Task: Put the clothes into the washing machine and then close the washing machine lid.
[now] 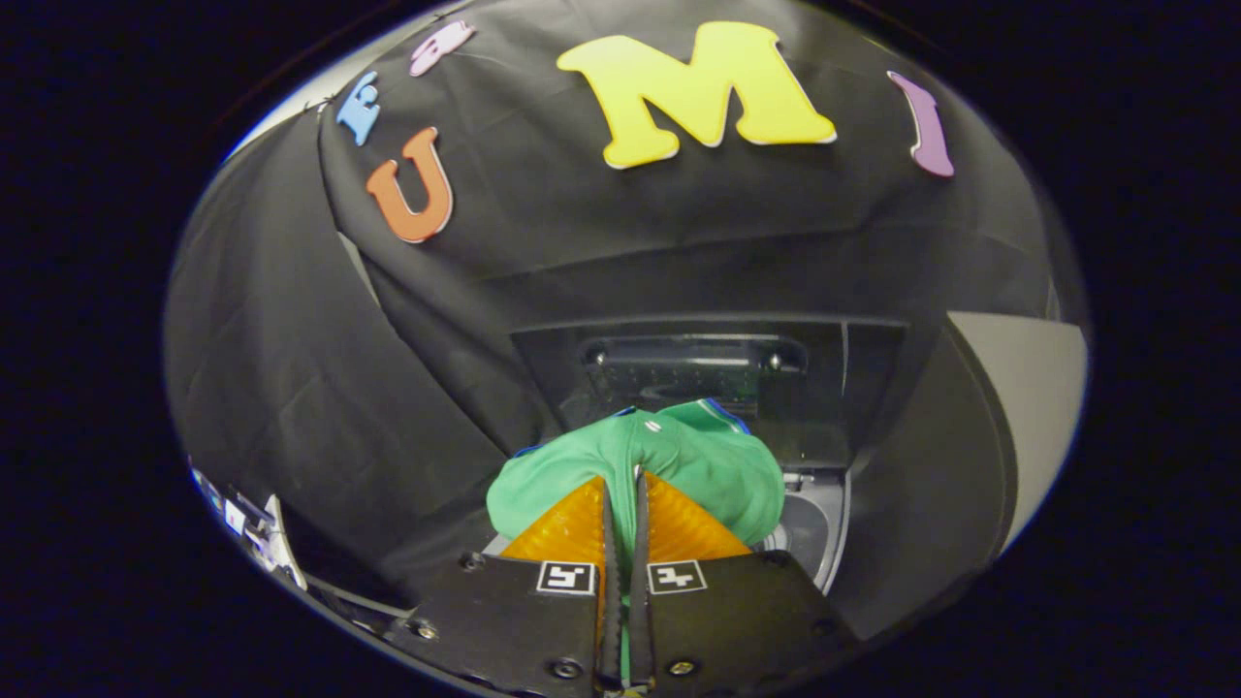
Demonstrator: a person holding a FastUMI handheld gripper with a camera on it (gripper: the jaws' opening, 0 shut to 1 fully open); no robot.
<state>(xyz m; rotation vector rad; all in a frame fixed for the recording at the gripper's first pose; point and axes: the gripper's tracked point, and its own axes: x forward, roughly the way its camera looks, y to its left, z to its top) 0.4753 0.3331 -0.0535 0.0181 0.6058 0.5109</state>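
Nearest the camera, the gripper [621,504] is reaching forward, its two flat finger mounts each carrying a small square black-and-white marker [566,578]. The jaws are standing nearly closed, with just a thin slit showing between them, and a fold of green garment [698,460] is sitting pinched in that slit, so both fingers [572,528] are pressing on the cloth.

The green garment is bunching up into a rounded heap just ahead of the fingertips and spilling a little to either side of them. A thin blue trim is showing along its far edge, and a small white mark is sitting near its top.

The garment is hanging over the washing machine [824,523], whose pale, curved rim is showing just to the right of the fingers and below the cloth. Beyond the garment, the washing machine lid [693,364] is standing raised and open, a dark glossy panel with a lighter strip and two small round fittings reflecting in it. Whether the cloth is already resting on the rim or hanging just above it is hard to tell from this angle.

Black cloth [320,388] is draping the booth behind and to the left. A pale grey wall panel [1037,388] is standing at the far right.
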